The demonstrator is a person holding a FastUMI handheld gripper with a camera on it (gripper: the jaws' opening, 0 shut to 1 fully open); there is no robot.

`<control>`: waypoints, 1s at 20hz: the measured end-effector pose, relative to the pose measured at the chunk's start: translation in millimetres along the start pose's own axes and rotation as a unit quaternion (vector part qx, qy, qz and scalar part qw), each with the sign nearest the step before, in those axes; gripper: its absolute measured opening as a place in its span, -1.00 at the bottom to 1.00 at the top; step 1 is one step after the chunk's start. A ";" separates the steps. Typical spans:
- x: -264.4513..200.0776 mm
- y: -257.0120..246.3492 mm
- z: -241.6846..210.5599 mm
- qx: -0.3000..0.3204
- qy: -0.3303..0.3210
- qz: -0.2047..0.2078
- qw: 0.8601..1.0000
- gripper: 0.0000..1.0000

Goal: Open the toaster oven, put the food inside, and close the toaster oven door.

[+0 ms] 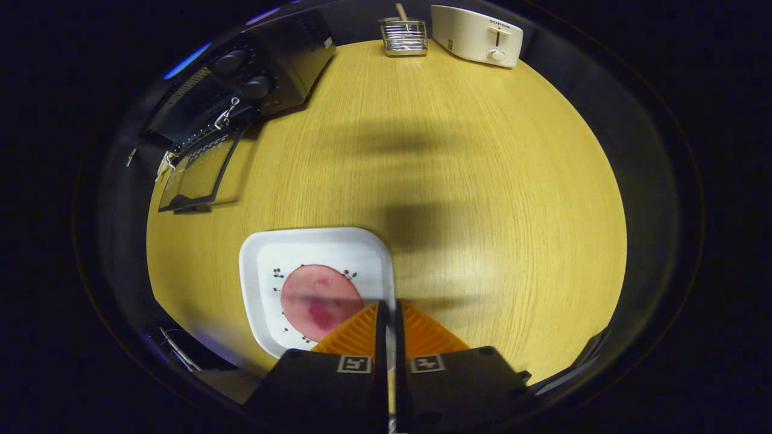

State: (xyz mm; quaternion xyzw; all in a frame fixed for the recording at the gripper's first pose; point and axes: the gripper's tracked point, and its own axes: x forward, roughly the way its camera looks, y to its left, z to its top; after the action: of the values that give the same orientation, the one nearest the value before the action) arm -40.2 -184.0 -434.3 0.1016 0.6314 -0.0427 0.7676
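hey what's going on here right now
A person's handheld gripper hovers over the edge of a white plate holding a round pink slice of food, fingers nearly together and gripping nothing. Beyond, the black toaster oven sits with its glass door already open. The food is not yet inside.

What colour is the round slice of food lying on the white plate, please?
Pink with darker red patches, seen in the gripper view: the slice lies on the plate.
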 end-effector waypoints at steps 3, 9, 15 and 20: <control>-7.2 -0.7 -4.7 0.014 0.005 0.016 1.000 -0.85; -10.2 -0.1 -8.5 0.083 0.024 0.085 0.993 -0.90; -26.3 12.2 -7.2 0.236 0.022 0.178 0.955 -0.90; -58.8 38.6 3.1 0.358 -0.020 0.245 0.901 -0.90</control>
State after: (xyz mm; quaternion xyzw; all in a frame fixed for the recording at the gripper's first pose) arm -41.4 -150.6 -372.3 0.5205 0.5132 -0.0783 0.6779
